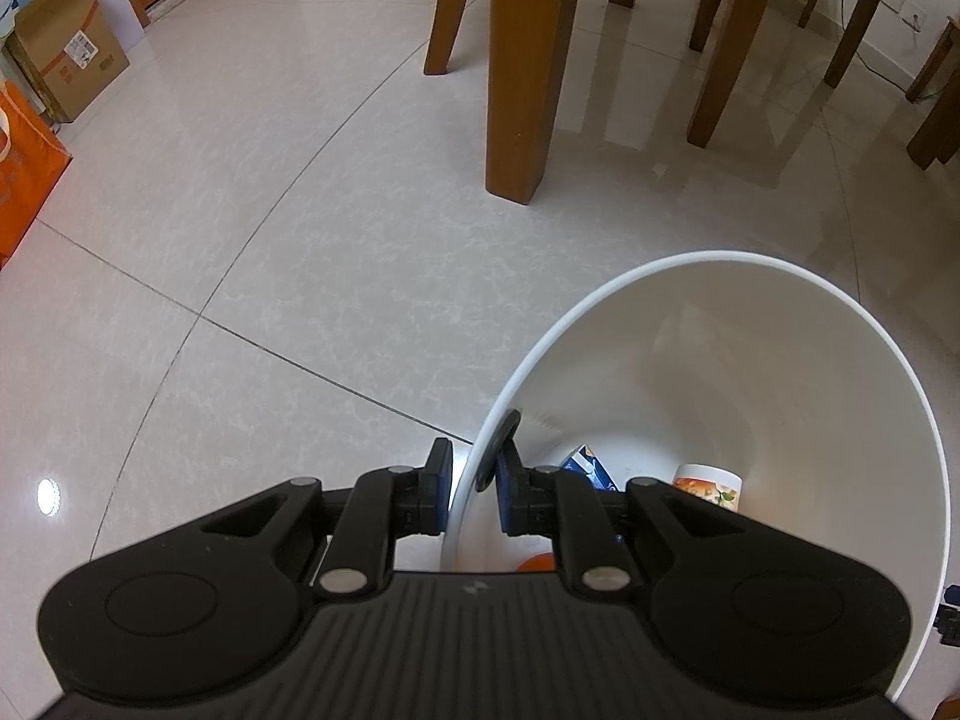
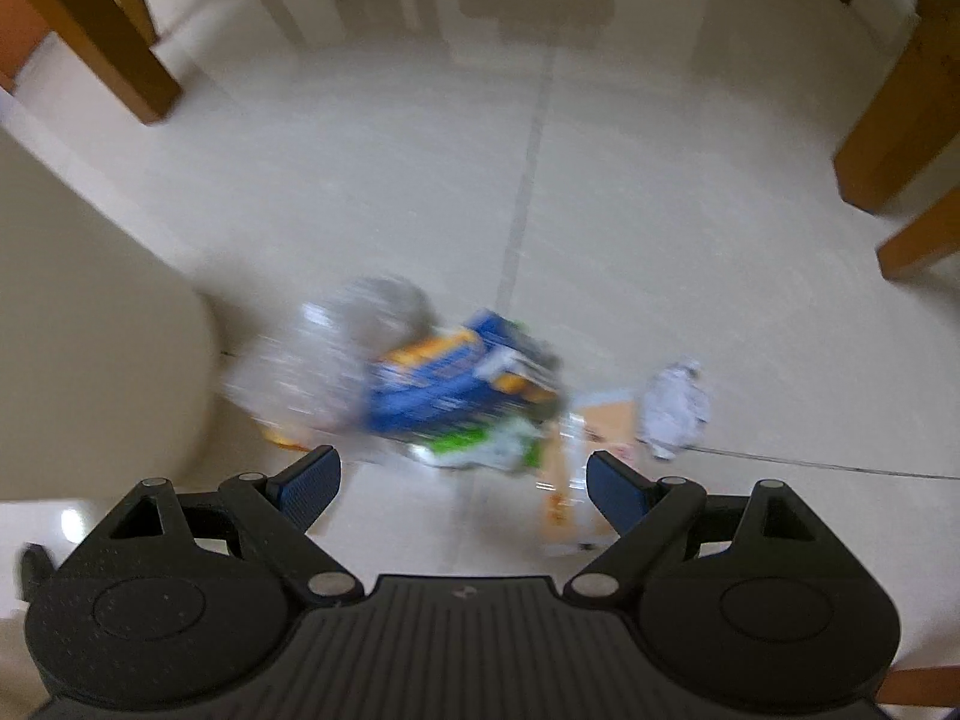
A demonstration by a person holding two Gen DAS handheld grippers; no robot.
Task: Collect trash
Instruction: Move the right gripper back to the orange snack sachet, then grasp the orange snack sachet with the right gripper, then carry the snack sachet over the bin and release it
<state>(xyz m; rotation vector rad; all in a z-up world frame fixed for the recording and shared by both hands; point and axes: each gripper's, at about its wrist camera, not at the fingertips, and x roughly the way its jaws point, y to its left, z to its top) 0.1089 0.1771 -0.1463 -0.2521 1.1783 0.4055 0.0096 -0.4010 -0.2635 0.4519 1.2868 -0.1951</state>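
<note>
The left claw (image 1: pixel 474 489) is clamped on the rim of a white trash bin (image 1: pixel 780 276), one finger outside the wall and one inside, so the wall sits pinched between the pads. Inside the bin, near the bottom, lie a printed paper cup (image 1: pixel 708 483), a blue wrapper (image 1: pixel 591 465) and something orange (image 1: pixel 536 563) mostly hidden behind the claw. The bin stands on a pale tiled floor (image 1: pixel 270 240) with wooden furniture legs (image 1: pixel 528 72) beyond it, and a cardboard box (image 1: pixel 66 54) and an orange bag (image 1: pixel 24 168) off to the left.

The right claw (image 2: pixel 462 483) is spread wide and holds nothing, hanging above a heap of trash on the floor: a crushed clear plastic bottle (image 2: pixel 324 360), a blue and orange carton (image 2: pixel 456 384), a green and white wrapper (image 2: pixel 486 444), a flat cardboard piece (image 2: pixel 606 426) and a crumpled white paper wad (image 2: pixel 675 408). This view is blurred, so finer detail cannot be told. The bin's pale wall (image 2: pixel 90 330) fills the left side, just beside the heap
</note>
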